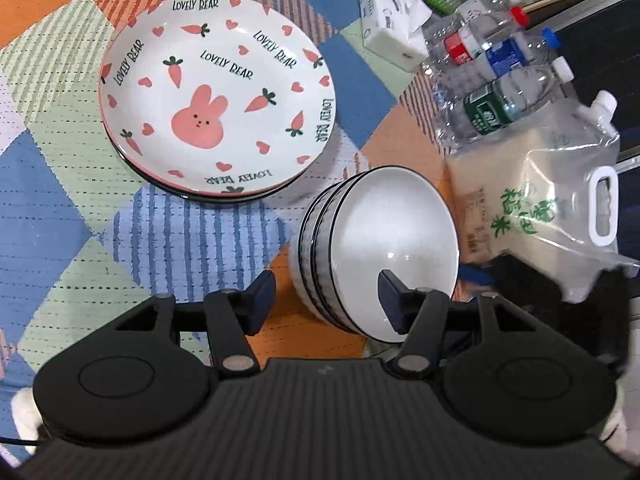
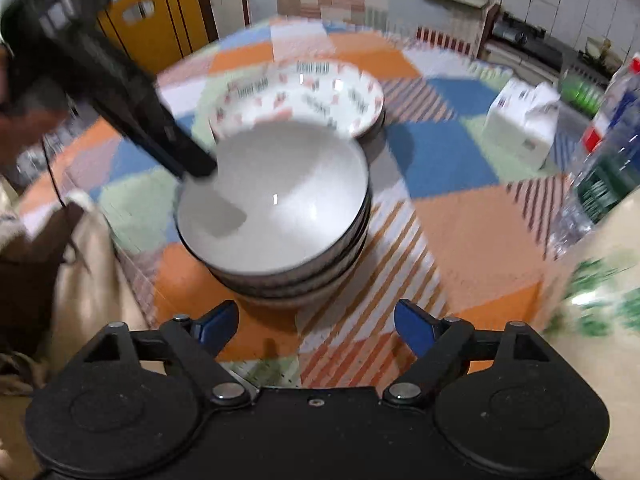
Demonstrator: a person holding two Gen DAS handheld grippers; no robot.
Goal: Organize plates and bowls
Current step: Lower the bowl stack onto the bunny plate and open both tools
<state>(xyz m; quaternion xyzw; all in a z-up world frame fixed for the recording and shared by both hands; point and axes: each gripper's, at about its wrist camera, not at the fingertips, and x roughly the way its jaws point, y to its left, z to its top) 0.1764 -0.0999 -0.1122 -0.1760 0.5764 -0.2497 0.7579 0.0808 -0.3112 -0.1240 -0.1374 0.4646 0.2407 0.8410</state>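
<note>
I am holding my left gripper (image 1: 326, 294) half apart astride the rim of the stacked white black-rimmed ceramic bowls (image 1: 384, 240), gripping nothing. My right gripper (image 2: 316, 330) is gaping wide and empty just beside that stack.

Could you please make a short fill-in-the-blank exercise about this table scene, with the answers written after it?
1. The plate on top of the plate stack shows a pink ____.
2. The white bowls are ____ inside one another.
3. The right claw is ____, with nothing between its fingers.
4. The words printed on the top plate read "LOVELY ____".

Answers: rabbit; stacked; open; BEAR
</note>
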